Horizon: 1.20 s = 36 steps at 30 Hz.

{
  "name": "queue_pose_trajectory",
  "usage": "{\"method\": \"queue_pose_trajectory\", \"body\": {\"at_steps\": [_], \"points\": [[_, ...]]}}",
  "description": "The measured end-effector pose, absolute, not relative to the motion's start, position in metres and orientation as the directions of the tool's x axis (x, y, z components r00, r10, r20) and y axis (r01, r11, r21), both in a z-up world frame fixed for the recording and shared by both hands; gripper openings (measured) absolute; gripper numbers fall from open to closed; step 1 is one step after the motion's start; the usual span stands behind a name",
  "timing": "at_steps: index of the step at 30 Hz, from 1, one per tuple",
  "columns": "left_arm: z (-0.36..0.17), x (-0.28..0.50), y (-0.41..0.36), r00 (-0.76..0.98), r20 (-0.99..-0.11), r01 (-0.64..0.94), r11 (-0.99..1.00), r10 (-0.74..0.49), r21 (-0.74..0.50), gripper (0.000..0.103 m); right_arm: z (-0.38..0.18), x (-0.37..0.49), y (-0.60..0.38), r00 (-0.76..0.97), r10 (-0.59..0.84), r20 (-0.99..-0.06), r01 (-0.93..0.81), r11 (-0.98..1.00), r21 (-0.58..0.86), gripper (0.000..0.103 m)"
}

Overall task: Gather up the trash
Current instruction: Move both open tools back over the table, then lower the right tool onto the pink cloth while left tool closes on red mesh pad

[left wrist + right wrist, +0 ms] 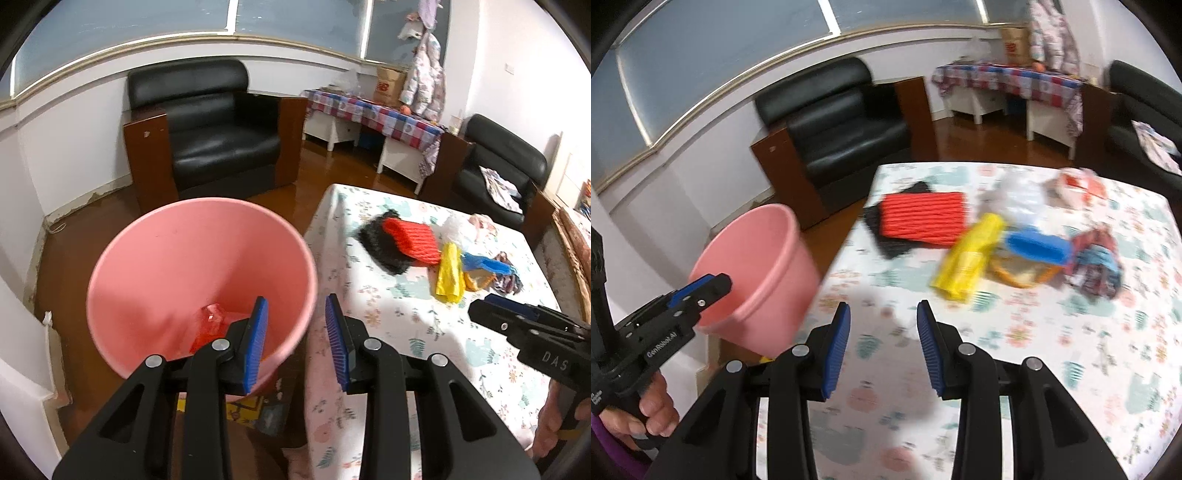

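Trash pile on the floral-cloth tabletop [1034, 350]: red mesh sleeve [921, 218] lying on a black mesh piece [882, 236], yellow plastic bag [967, 258] just right of it, blue plastic piece [1038, 245] touching an orange-rimmed item [1019, 277], crumpled dark patterned wrapper [1097, 262] at far right, clear/white plastic [1019, 195] and a red-white wrapper [1078, 184] behind. All of it ahead of and above the right gripper [883, 345] jaws, mostly to their right; view is motion-blurred.

Right gripper jaws spread, nothing between them, only tablecloth showing in the gap. Apart from the trash.

Pink bucket [199, 277] sits off the tabletop's left edge, tilted toward the camera. A red translucent plastic piece [210, 325] lies in its bottom. Left gripper [296, 345] jaws spread, empty; left pad is in front of the bucket's interior, right pad over the gap between bucket rim and the tabletop edge. Same trash pile sits ahead-right of these jaws, well apart.

Right gripper shows at the right edge of the left wrist view, over the cloth, a hand [554, 424] on its handle. Left gripper shows at the left edge of the right wrist view in front of the bucket, hand [646, 413] on the grip, purple sleeve [605, 450].

Background: black armchair [214, 129], checkered-cloth side table [369, 110], wood floor [74, 258].
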<state>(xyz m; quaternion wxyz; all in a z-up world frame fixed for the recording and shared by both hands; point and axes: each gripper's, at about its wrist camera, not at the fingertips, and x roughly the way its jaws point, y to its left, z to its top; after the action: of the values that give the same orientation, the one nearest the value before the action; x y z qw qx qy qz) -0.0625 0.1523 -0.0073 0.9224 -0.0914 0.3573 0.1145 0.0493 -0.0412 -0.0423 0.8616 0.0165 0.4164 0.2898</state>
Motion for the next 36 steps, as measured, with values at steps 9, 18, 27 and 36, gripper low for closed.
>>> {"method": "queue_pose_trajectory", "body": {"at_steps": [9,18,27,36], "points": [[-0.008,-0.037,0.115,0.729,-0.683,-0.154,0.985,0.058,-0.081,0.032,-0.05,0.068,-0.118,0.562,0.419,-0.713,-0.329,0.904,0.272,0.037],[-0.017,-0.007,0.09,0.703,-0.711,-0.084,0.99,-0.024,-0.117,0.032,-0.056,0.088,-0.17,0.615,0.347,-0.708,-0.188,0.937,0.296,0.037],[-0.028,0.019,0.064,0.668,-0.736,-0.014,0.986,-0.113,-0.164,0.032,-0.065,0.11,-0.193,0.629,0.323,-0.707,-0.115,0.938,0.326,0.04],[-0.045,0.061,0.028,0.627,-0.759,0.073,0.984,-0.174,-0.165,0.032,-0.063,0.128,-0.202,0.641,0.327,-0.694,-0.082,0.928,0.363,0.046]]}}
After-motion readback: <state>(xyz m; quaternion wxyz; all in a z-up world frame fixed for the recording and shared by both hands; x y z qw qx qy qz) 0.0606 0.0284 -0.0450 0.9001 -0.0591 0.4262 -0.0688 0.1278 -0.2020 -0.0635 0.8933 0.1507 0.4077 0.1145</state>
